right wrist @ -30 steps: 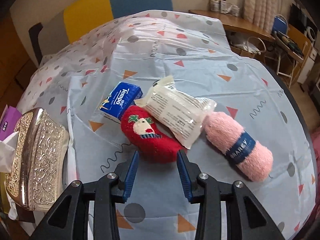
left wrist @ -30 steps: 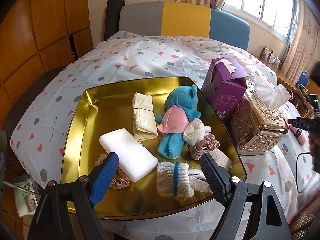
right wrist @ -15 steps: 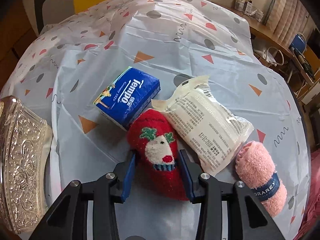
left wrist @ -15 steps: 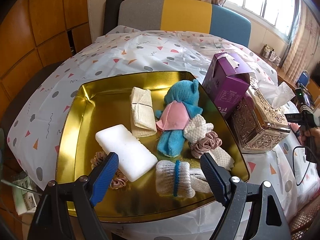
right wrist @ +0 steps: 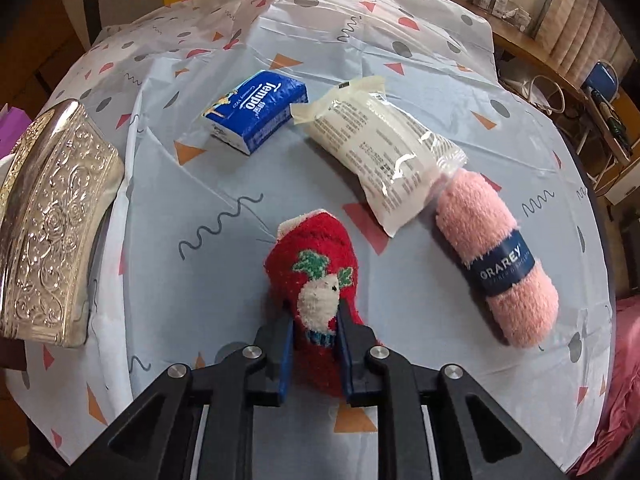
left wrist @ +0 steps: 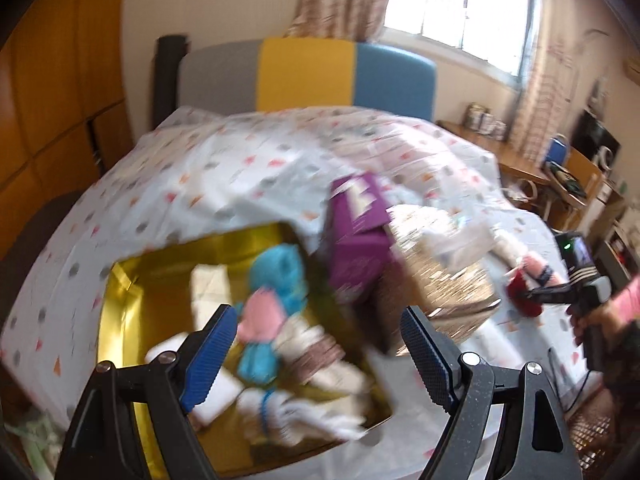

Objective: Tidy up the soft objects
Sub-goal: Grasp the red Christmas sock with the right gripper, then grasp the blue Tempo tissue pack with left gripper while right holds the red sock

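While pinched between the two blue pads, the fuzzy red rolled sock with a reindeer face [right wrist: 320, 280] bulges on either side of the jaws: soft, light, easily squashed, unlikely to slip thanks to the fleecy pile. Best taken across the middle of the roll, as now, so neither end droops. Right gripper [right wrist: 314, 332] clamped narrow on it, roll pointing forward along the fingers, apparently raised off the patterned plastic tablecloth [right wrist: 192, 184] toward its near edge, though contact underneath cannot be judged. Further out on the cloth: blue Tempo tissue pack [right wrist: 256, 114], clear-wrapped white packet [right wrist: 380, 148] and pink fluffy towel roll with navy band [right wrist: 496, 256], well apart from the embossed silver tissue box [right wrist: 56, 224] at the left edge. Left gripper [left wrist: 316, 356] spread wide and empty above the gold metal tray [left wrist: 120, 304], view blurred, blue plush toy [left wrist: 276, 280] lying inside among other soft things.
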